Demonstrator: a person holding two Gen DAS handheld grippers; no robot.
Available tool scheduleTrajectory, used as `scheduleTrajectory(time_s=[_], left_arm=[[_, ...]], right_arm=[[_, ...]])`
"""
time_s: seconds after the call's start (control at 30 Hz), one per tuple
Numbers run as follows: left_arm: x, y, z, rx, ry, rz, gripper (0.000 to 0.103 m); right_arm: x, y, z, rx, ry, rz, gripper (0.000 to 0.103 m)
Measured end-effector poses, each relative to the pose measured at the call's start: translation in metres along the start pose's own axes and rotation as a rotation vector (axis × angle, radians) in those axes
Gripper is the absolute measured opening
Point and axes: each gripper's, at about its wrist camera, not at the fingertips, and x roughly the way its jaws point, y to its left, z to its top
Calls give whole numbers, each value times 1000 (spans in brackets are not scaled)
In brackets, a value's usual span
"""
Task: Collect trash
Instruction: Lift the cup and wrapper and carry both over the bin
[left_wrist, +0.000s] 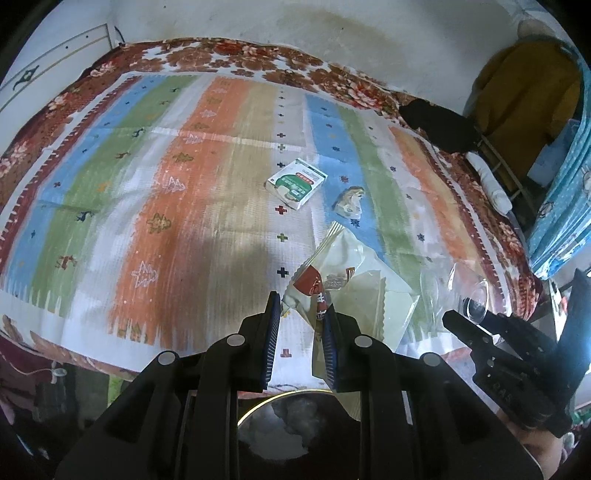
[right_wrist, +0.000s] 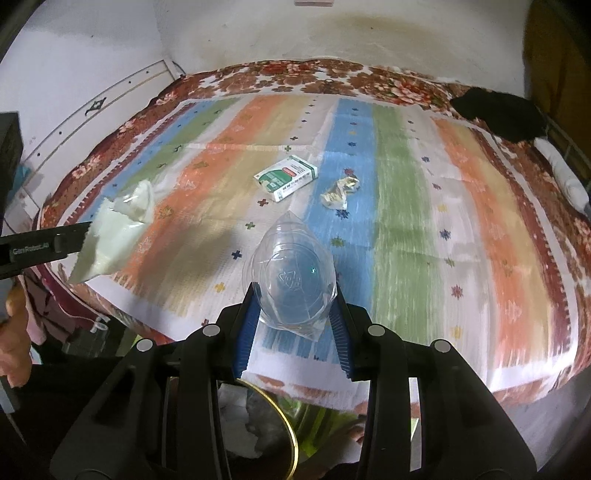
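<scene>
Trash being held above the striped woven cloth (right_wrist: 406, 206)

A crinkled wrapper (left_wrist: 332, 280) is being pinched by the left gripper (left_wrist: 299, 332); a clear domed plastic lid (right_wrist: 290, 277) is being clamped by the right gripper (right_wrist: 293, 328); a cardboard box (right_wrist: 286, 177) is lying at 12 o'clock

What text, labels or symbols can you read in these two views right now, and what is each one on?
"GenRobot.AI": on the side of the left gripper.
Recycling triangle symbol, embossed: on the clear plastic cup between the right gripper fingers; any number inside is unreadable.
Green and white box: print too blurred to read.
Snack wrapper in the left gripper: characters too blurred.
Crumpled wrapper: nothing legible.
</scene>
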Motion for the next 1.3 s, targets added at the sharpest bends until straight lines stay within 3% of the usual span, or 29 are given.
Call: scheduleTrajectory(time_s=[0.43, 0.7, 1.17, 1.3], left_arm=[[-33, 0, -47, -12, -36, -60, 21], [-49, -14, -73, 48, -67, -85, 21], [-63, -14, -123, 92, -52, -121, 22], [-69, -12, -143, 106, -55, -133, 22]], right_arm=[[-37, 11, -38, 32, -59, 41, 35], [-58, 21, -67, 33, -93, 66, 35], [-73, 33, -115, 44, -69, 143, 35], [-69, 41, -130, 49, -21, 156, 35]])
